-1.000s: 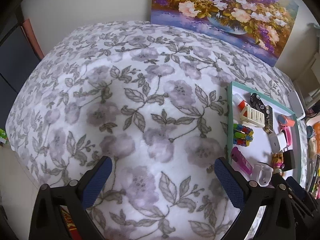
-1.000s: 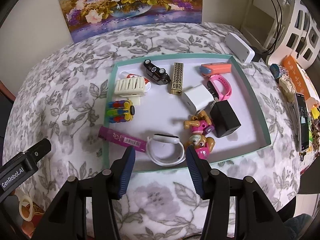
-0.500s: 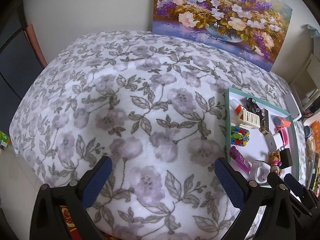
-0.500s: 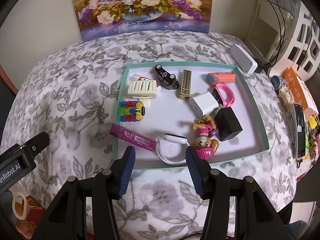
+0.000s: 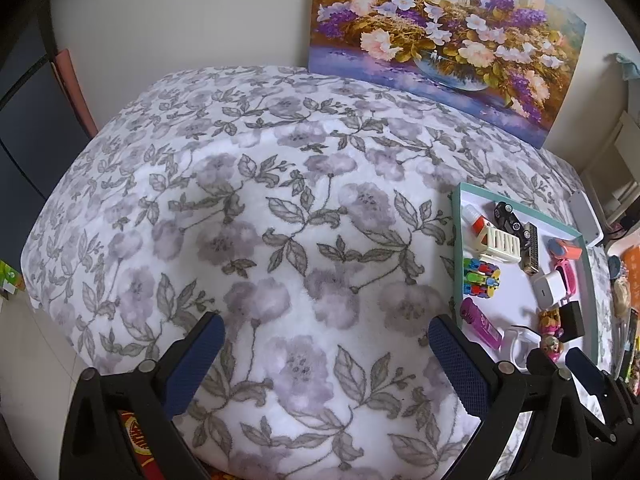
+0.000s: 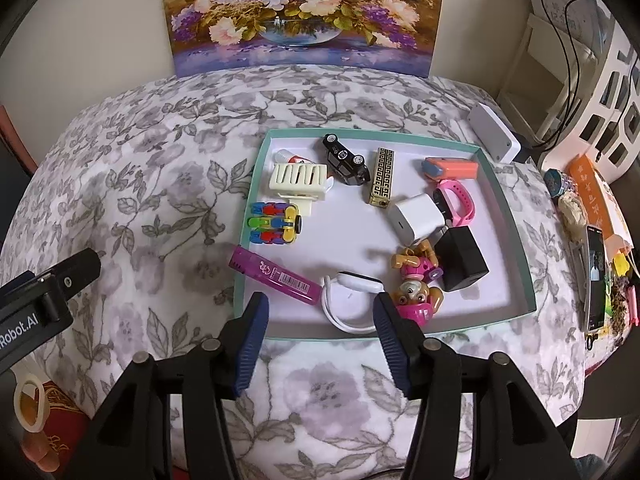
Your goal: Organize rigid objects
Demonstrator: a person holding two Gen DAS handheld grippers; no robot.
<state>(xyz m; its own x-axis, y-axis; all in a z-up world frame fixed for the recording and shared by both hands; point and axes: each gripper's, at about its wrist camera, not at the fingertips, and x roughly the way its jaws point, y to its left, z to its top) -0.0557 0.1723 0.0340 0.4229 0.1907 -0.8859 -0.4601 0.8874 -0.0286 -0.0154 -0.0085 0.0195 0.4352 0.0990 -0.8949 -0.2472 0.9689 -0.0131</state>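
Right gripper (image 6: 320, 334): blue-padded fingers spread, nothing between them, hovering over the near rim of the shallow teal-rimmed white tray (image 6: 516, 216). Left gripper (image 5: 326, 356): fingers spread wide, empty, above bare floral grey-and-white tablecloth (image 5: 248, 208), left of the tray.

Tray sits toward the right side of the tabletop. Contents:
- near edge: white plastic wristband (image 6: 352, 292), magenta rectangular tube (image 6: 276, 276) overhanging the near-left rim, pink-and-tan cartoon puppy figure (image 6: 416, 288);
- left edge: multicoloured toy block (image 6: 274, 224), cream slotted plastic holder (image 6: 300, 178);
- far edge: black toy car (image 6: 346, 160), gold patterned lighter (image 6: 382, 178), orange case (image 6: 452, 169);
- centre-right: white cube charger (image 6: 416, 216) touching pink watch (image 6: 458, 204), black cube (image 6: 462, 258).
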